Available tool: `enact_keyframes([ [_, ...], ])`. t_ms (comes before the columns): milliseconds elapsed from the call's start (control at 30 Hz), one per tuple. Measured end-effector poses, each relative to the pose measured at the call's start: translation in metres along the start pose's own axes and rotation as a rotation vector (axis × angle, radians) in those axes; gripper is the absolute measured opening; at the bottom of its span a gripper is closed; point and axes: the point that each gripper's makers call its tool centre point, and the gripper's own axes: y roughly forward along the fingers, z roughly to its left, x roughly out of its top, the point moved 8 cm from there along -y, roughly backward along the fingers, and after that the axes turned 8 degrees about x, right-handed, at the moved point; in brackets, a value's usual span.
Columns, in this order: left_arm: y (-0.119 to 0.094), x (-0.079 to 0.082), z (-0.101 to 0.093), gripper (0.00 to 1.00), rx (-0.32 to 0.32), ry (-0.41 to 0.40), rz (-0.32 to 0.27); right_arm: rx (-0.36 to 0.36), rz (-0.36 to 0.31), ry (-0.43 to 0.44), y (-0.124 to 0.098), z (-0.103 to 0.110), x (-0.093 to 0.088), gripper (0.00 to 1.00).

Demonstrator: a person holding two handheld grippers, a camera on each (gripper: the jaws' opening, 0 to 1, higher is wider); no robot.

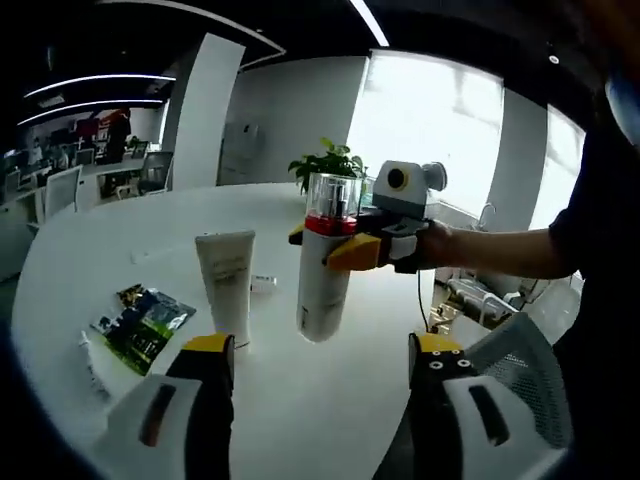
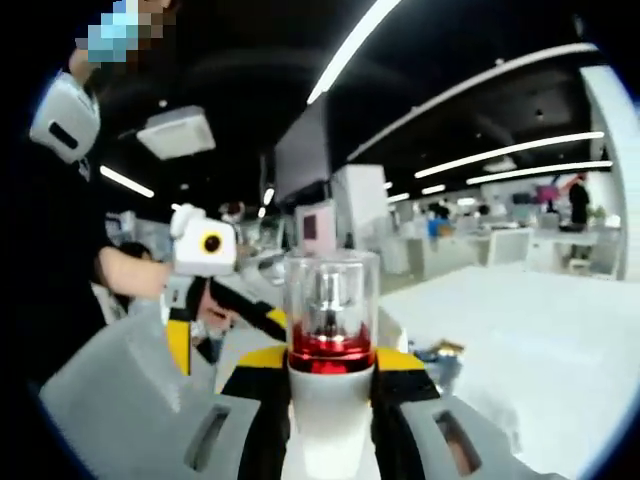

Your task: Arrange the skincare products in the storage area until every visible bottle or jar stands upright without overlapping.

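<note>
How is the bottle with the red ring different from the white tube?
The bottle hangs in the air, clamped in the right gripper; the tube stands on the table with nothing holding it. The bottle has a clear cap and a red band; the tube is plain cream. The bottle is round; the tube looks flat and tapered. Both are pale and upright.

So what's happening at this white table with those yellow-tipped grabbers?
A person is tidying skincare products with two hand-held grippers. The right gripper is clamped on a white pump bottle with a clear cap and red band, holding it in the air above the round white table. The left gripper is open and holds nothing. A white tube stands upright on the table, beside a flat green sachet.
</note>
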Motion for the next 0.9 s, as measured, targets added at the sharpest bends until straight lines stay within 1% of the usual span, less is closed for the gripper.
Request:
enact_keyframes([
  [133,-0.011,-0.011,0.008,0.73,0.043,-0.051,-0.014,0.002,0.018,0.010,0.001,-0.008,-0.016,0.23],
  [233,-0.019,-0.019,0.011,0.79,0.072,-0.066,-0.008,-0.005,0.025,0.006,0.002,-0.015,-0.025,0.23],
  [267,-0.023,-0.021,0.013,0.80,0.091,-0.061,-0.015,-0.007,0.026,0.005,0.002,-0.017,-0.027,0.23],
  [333,-0.028,-0.024,0.014,0.82,0.099,-0.057,-0.014,-0.012,0.027,-0.006,0.004,-0.022,-0.031,0.23],
  [467,-0.037,-0.026,0.019,0.84,0.118,-0.040,-0.024,-0.009,0.023,-0.029,0.008,-0.030,-0.039,0.23],
  [533,-0.041,-0.027,0.024,0.85,0.130,-0.048,-0.043,0.002,0.024,-0.045,0.010,-0.033,-0.042,0.23],
  [600,-0.045,-0.027,0.029,0.88,0.139,-0.055,-0.044,0.005,0.029,-0.063,0.012,-0.038,-0.048,0.23],
  [667,-0.049,-0.026,0.032,0.93,0.158,-0.051,-0.057,0.003,0.030,-0.069,0.014,-0.041,-0.051,0.23],
  [700,-0.051,-0.023,0.033,0.95,0.168,-0.041,-0.079,0.004,0.032,-0.077,0.015,-0.041,-0.052,0.23],
  [733,-0.054,-0.020,0.033,0.96,0.163,-0.028,-0.127,0.003,0.031,-0.083,0.016,-0.042,-0.052,0.23],
  [767,-0.055,-0.020,0.034,0.97,0.161,-0.038,-0.134,-0.001,0.028,-0.090,0.017,-0.043,-0.053,0.23],
  [833,-0.057,-0.023,0.037,0.97,0.162,-0.058,-0.130,-0.002,0.017,-0.098,0.016,-0.045,-0.054,0.23],
  [900,-0.056,-0.028,0.040,0.98,0.171,-0.047,-0.106,-0.002,0.008,-0.099,0.016,-0.048,-0.056,0.23],
])
